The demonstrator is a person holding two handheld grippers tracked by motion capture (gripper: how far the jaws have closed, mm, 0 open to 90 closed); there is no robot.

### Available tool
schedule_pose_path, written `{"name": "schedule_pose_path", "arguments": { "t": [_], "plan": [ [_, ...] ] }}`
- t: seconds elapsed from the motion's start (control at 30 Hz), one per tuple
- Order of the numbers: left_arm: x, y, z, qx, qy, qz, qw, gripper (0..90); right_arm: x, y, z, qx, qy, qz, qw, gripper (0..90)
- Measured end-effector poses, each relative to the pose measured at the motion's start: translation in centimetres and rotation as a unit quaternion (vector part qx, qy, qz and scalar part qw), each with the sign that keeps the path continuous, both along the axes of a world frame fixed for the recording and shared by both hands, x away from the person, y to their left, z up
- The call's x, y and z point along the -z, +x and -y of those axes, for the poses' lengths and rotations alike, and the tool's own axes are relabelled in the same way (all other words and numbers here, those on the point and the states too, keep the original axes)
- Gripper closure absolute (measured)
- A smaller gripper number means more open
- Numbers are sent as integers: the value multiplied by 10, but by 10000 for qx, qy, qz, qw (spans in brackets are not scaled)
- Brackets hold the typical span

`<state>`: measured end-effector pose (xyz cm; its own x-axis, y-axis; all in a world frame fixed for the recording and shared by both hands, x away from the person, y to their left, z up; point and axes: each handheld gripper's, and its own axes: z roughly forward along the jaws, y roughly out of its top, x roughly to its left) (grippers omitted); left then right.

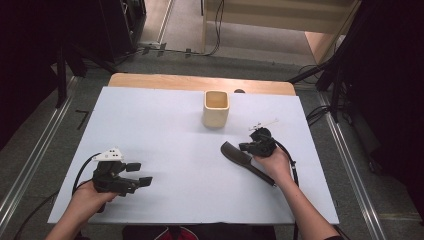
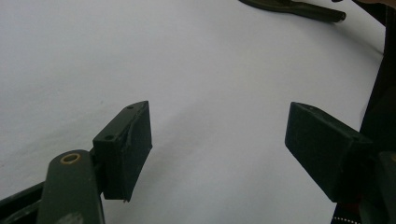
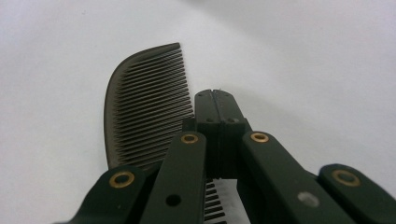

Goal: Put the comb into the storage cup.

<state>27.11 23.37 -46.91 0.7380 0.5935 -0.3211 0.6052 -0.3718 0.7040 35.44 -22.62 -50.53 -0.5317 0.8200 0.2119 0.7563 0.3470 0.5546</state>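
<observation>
We found the dark, flat plastic comb [image 1: 246, 159] lying on the white table sheet [image 1: 170, 125] at the right, its long axis slanting from the toothed end, up-left toward the cream square cup [image 1: 216, 108], down to the handle by the right hand [image 1: 276, 166]. Our right gripper [image 3: 217, 100] hung just over its toothed part with jaws clenched together, and we could not tell whether they pinched the teeth beneath or merely hovered. Our left gripper [image 2: 217, 140] sat well apart at the near left, jaws released wide over bare sheet, so we judged the right hand far the nearer for any lift toward the cup.
</observation>
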Motion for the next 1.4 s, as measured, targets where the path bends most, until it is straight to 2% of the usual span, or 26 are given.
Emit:
{"name": "schedule_pose_path", "arguments": {
  "t": [0.27,0.37,0.4,0.47,0.63,0.67,0.7,0.77,0.87,1.03,1.3,1.4],
  "plan": [
    [0,0,0,10,8,-1,10000,240,0,0,-4,-90,-2,2,10000,876],
    [0,0,0,-6,-14,-2,10000,241,-2,0,-2,-85,-46,71,9999,875],
    [0,0,-1,-9,-12,3,10000,241,-6,-1,0,-71,14,181,9998,824],
    [-1,0,-1,-19,0,5,10000,241,-8,-2,2,-84,80,235,9997,810],
    [-1,0,-1,-21,-3,19,10000,240,-24,-11,6,-192,424,506,9976,635],
    [-1,0,-1,-19,-3,19,10000,241,-27,-14,7,-233,507,562,9969,576],
    [-1,0,-1,-21,-2,18,10000,241,-30,-16,8,-322,732,539,9953,497],
    [-1,-1,-1,-16,1,16,10000,241,-31,-17,9,-344,816,510,9948,470],
    [-1,-1,-1,-12,-19,18,10000,241,-38,-26,11,-457,1029,581,9919,351],
    [-1,0,-1,-18,-24,17,10000,241,-42,-39,13,-521,1142,695,9897,307],
    [-1,-1,-1,-23,-4,16,10000,241,-43,-57,15,-625,1186,788,9878,277],
    [-1,-1,-1,-27,-8,12,10000,241,-43,-63,14,-649,1156,768,9882,276]
  ]
}}
